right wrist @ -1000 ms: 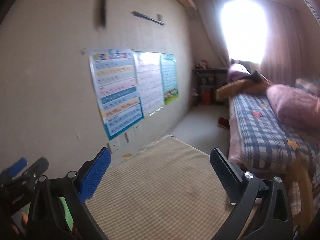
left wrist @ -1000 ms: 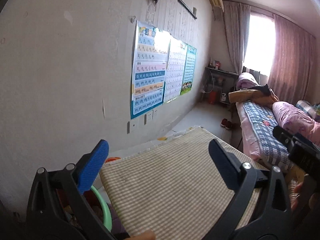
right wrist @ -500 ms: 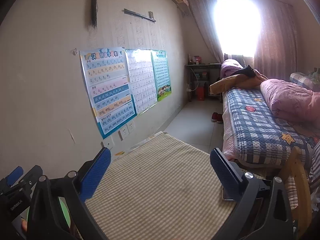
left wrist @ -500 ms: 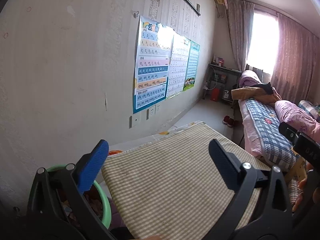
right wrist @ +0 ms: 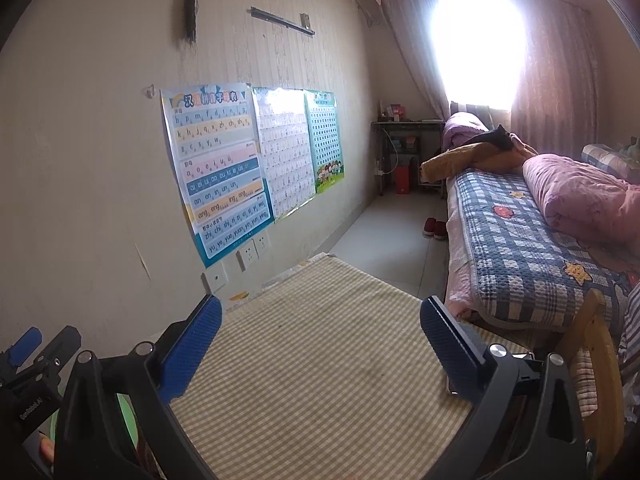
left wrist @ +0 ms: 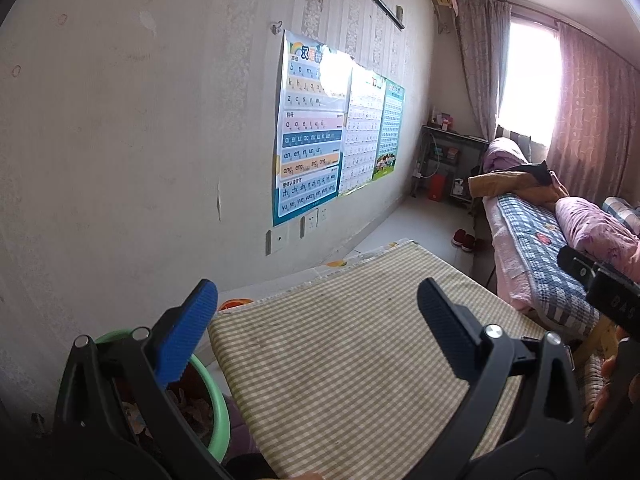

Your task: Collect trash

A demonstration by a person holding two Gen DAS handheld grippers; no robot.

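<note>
Two hand-held grippers point forward over a small table covered in a beige checked cloth [left wrist: 360, 360], in a narrow bedroom. The left gripper [left wrist: 316, 320] has its jaws spread wide with nothing between them. The right gripper [right wrist: 320, 328] is spread just as wide and is also empty.

No loose trash shows on the cloth ahead of either gripper. The only task item in view is a round green bin [left wrist: 218, 412], low and just to the left of the left gripper's blue finger, partly hidden behind it. It seems to sit below the table's left edge, beside the wall. Brown and pale scraps lie inside it. In the right wrist view only a sliver of the bin's green rim [right wrist: 128, 416] shows, far to the left behind the gripper frame.

The bin stands upright with its mouth facing up. Being round, it has no long side; its axis runs vertically, so anything dropped must come from above.

Likely risks, judged from this layout: the bin is off to the side and mostly hidden, so a release aimed by guesswork could miss the rim and land on the floor. The left gripper's finger is close to the rim and could knock or tip the bin. The two grippers are near each other and might collide.

Posters [right wrist: 224, 168] hang on the wall to the left, and a bed [right wrist: 520, 240] lies ahead to the right.
</note>
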